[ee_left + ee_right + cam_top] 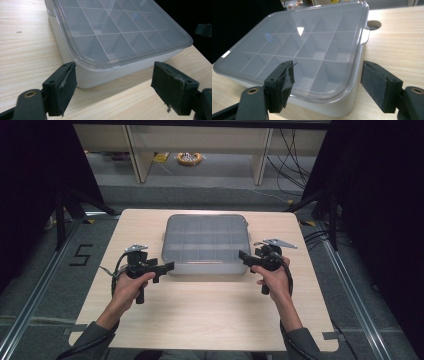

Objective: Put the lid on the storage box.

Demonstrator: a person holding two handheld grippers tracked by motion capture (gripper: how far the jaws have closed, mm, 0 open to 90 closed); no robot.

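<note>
At the middle of the wooden table [200,310] sits our compartment box [207,245], a grey divided case with a clear lid [117,32] lying flat and shut over it, and we hold a gripper at each of its near corners. We judge the work barely begun: the lid is on, the cells look empty as far as we can see through it, and nothing has been lifted or shifted, so opening or moving the box is all still ahead of us. Our left gripper [113,86] stands with its jaws spread wide, framing the box's near left corner but holding nothing, the pads just short of the wall. Our right gripper [327,83] is likewise spread wide at the near right corner, one jaw above the lid's edge, the other beside the box over the table, gripping nothing.
</note>
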